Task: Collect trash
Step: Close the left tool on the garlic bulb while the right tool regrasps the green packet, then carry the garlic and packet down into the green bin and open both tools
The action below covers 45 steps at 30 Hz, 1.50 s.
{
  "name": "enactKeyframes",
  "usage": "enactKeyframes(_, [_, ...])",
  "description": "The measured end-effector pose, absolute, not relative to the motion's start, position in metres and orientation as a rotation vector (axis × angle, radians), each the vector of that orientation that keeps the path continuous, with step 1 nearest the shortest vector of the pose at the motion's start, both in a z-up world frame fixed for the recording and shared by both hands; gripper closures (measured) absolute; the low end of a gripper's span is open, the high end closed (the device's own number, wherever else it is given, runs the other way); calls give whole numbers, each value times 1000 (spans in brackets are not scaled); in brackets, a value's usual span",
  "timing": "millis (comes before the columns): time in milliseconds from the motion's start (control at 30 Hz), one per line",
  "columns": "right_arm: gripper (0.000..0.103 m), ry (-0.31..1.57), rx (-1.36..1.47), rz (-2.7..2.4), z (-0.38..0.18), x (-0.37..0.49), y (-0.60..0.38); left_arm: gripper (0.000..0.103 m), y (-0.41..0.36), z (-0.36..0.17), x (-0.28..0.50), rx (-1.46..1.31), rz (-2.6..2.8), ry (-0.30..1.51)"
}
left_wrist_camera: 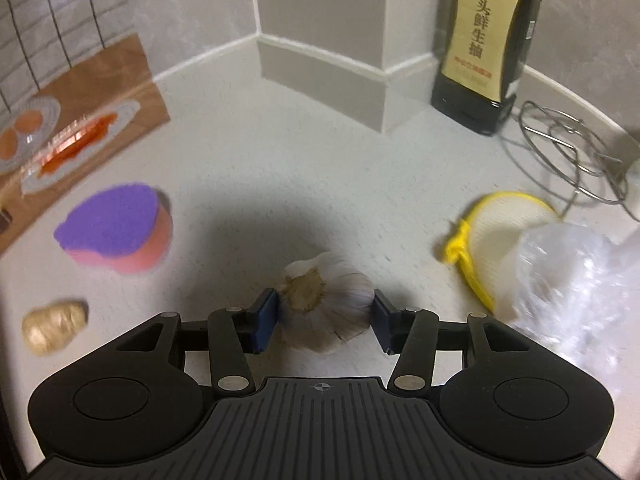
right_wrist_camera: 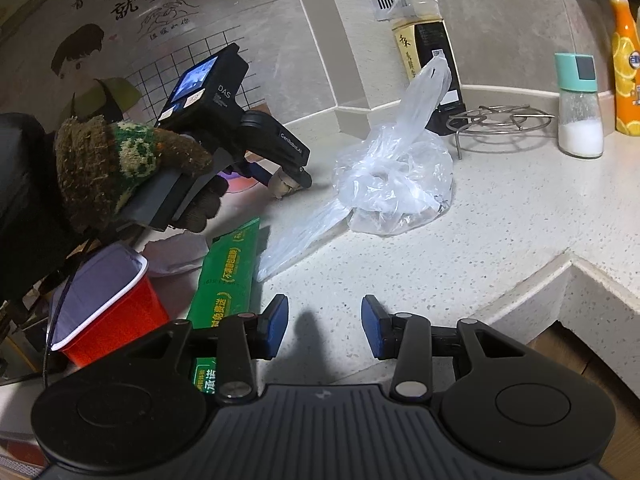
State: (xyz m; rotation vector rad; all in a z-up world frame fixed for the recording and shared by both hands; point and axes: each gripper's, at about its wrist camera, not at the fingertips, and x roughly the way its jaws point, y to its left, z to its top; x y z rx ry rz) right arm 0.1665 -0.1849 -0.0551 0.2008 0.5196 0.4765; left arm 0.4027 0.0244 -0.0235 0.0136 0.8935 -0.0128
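A garlic bulb lies on the white counter between the blue pads of my left gripper. The jaws stand wide, one pad close to each side of the bulb, and I see no squeeze on it. In the right wrist view a gloved hand holds that left gripper nose-down over the garlic. A clear plastic bag with something inside sits just right of it, and its edge shows in the left wrist view. My right gripper is open over bare counter, with nothing between its fingers.
A purple-topped pink sponge, a ginger piece and a yellow-rimmed scrubber lie around the garlic. A soy sauce bottle and wire rack stand behind. A green box, red tub and salt shaker are nearby.
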Motion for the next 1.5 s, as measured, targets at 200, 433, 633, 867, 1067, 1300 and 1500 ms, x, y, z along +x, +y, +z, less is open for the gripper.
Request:
enactKeyframes(200, [63, 517, 211, 489, -39, 162, -183, 48, 21, 3, 366, 12, -88, 843])
enactKeyframes(433, [50, 539, 9, 555, -29, 145, -130, 48, 26, 61, 292, -21, -161, 665])
enactKeyframes(633, [72, 586, -86, 497, -36, 153, -95, 48, 32, 87, 213, -96, -254, 514])
enactKeyframes(867, [88, 519, 70, 473, -2, 106, -135, 48, 30, 87, 123, -174, -386, 378])
enactKeyframes(1067, [88, 444, 155, 364, -13, 29, -205, 48, -32, 12, 94, -221, -651, 481])
enactKeyframes(1300, [88, 677, 182, 167, -102, -21, -275, 48, -139, -152, 134, -202, -777, 875])
enactKeyframes(1500, [88, 938, 284, 32, -222, -28, -310, 48, -210, -299, 168, -124, -693, 1238])
